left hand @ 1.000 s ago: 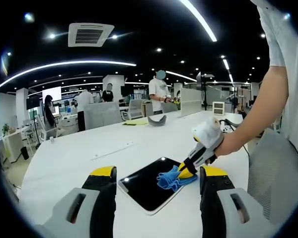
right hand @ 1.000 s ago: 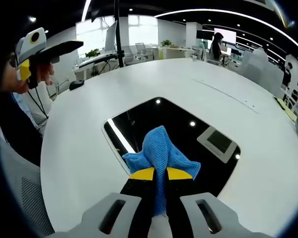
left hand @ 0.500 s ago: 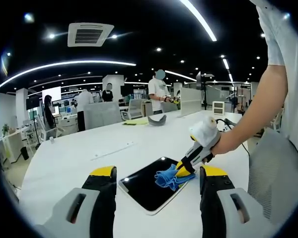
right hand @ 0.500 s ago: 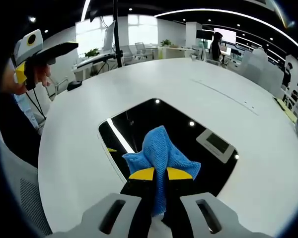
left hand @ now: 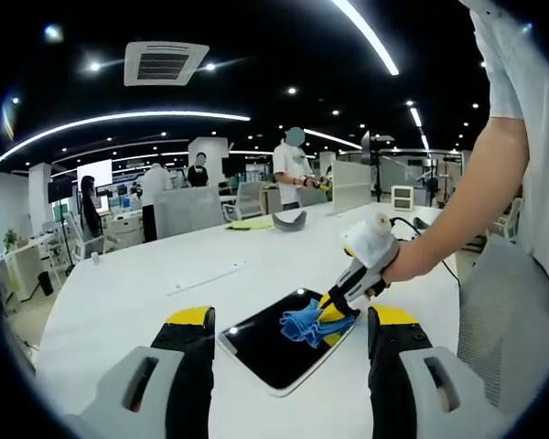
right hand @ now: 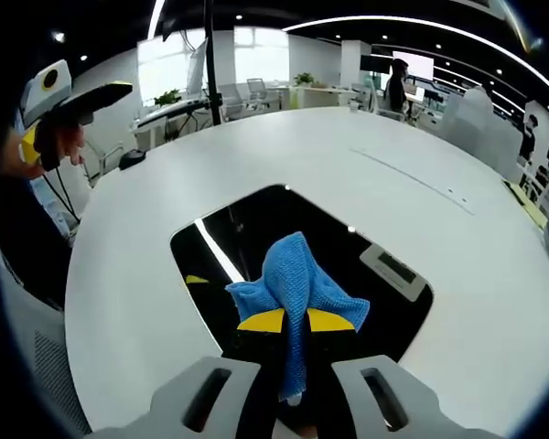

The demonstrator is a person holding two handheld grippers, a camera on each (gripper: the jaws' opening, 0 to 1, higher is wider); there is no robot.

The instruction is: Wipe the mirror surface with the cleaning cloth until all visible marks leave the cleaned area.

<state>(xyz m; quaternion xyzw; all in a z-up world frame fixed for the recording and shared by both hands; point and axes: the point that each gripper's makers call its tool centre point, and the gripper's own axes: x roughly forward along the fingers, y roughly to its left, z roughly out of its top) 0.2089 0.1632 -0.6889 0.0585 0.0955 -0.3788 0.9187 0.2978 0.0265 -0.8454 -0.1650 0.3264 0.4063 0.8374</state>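
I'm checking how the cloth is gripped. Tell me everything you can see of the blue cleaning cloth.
The cleaning cloth is a bright blue, finely woven fabric that looks like microfibre. It is bunched into folds and pinched between the shut, yellow-tipped jaws of the right gripper, its free end fanning out ahead of them. The left gripper view shows it lying crumpled on the dark mirror, near the mirror's right edge on the white table.

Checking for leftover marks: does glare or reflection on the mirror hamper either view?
Right gripper view: the mirror reflects a ceiling light strip and spots beside the blue cloth, which could mask marks. Left gripper view: the mirror looks uniformly dark, small, fisheye-bent.
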